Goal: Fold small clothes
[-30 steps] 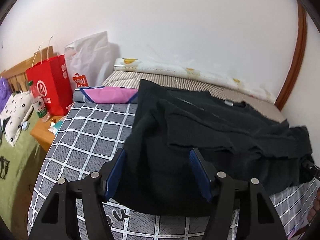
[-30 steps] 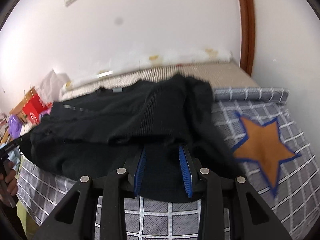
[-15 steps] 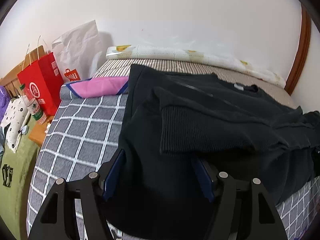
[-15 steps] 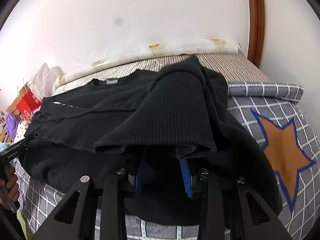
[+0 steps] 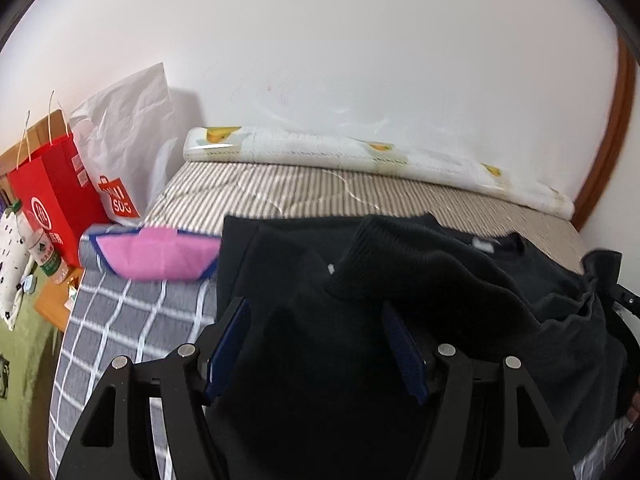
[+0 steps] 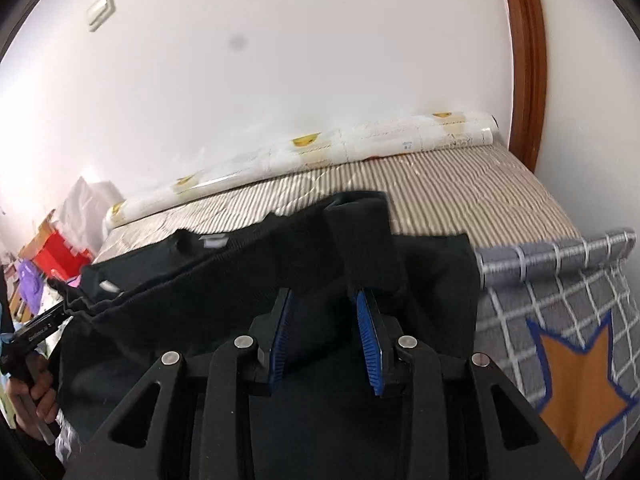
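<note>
We are partway through a fold of the black sweater (image 5: pixel 360 320), which lies across the grey checked quilt (image 5: pixel 120 320) on the bed, its collar towards twelve o'clock near the striped mattress pad (image 5: pixel 320 192). The left gripper (image 5: pixel 316 340) sits low over the sweater's left side; its blue pads stand wide apart with dark cloth lying between them, so we read it as released or only cradling the fabric, not pinching it. The right gripper (image 6: pixel 326 338) has its pads apart as well, with knit bunched between and just above them towards twelve o'clock; we cannot tell if any cloth is truly caught. The ribbed hem looks lifted and carried over the body, so we judge the bottom-to-collar fold is in hand. Next we need both edges laid level near the collar, then let go cleanly and smooth the hump at two o'clock in the left view.
</note>
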Tool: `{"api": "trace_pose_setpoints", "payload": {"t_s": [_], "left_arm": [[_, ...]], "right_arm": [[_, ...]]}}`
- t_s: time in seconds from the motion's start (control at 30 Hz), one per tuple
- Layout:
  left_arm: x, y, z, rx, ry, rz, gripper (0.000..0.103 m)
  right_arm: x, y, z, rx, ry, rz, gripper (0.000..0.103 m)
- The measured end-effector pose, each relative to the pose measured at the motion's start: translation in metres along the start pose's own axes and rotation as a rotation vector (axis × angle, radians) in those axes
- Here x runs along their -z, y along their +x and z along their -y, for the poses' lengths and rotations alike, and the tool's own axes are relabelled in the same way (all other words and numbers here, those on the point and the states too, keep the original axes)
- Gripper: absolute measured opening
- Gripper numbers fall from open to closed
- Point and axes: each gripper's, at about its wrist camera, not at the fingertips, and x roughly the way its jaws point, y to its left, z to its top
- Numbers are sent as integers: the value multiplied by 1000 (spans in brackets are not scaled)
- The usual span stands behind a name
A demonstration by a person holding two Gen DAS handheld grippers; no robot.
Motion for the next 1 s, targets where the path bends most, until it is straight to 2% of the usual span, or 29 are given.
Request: {"api": "trace_pose_setpoints", "payload": {"t_s": [0.17, 0.3, 0.47, 0.57, 0.63, 0.7, 0.73, 0.77, 0.8, 0.83, 0.9, 0.93, 1.0], "left_arm": [[-18, 20, -6, -2, -14, -12, 66], [-22, 33, -2, 25, 5, -34, 66], [-23, 54, 13, 62, 63, -85, 66], [-21, 64, 22, 58, 93, -102, 66], [-20, 67, 27, 65, 117, -104, 60], [-18, 68, 31, 57, 136, -100, 42], [-18, 67, 31, 50, 140, -90, 33], [-19, 65, 31, 46, 140, -75, 14], [-20, 61, 29, 51, 134, -61, 14], [-22, 56, 26, 55, 122, -32, 13], [-27, 42, 15, 7, 79, 54, 12], [-31, 35, 8, -18, 60, 88, 12], [-37, 27, -9, -21, 9, 115, 12]], "right_arm": [[-27, 10, 1, 56, -25, 29, 35], [-37, 19, 11, 84, -25, 29, 56], [-34, 46, 19, 107, -44, -36, 57], [-31, 62, 24, 111, -35, -73, 57], [-31, 70, 25, 112, -33, -89, 57], [-31, 79, 24, 124, -44, -115, 56], [-30, 82, 23, 126, -50, -124, 55], [-30, 84, 21, 126, -60, -126, 46], [-30, 85, 19, 126, -69, -129, 30], [-30, 86, 18, 118, -75, -133, 23], [-33, 80, 15, 93, -79, -107, 12], [-36, 75, 13, 83, -81, -82, 12], [-43, 60, 14, 54, -64, -18, 11]]}}
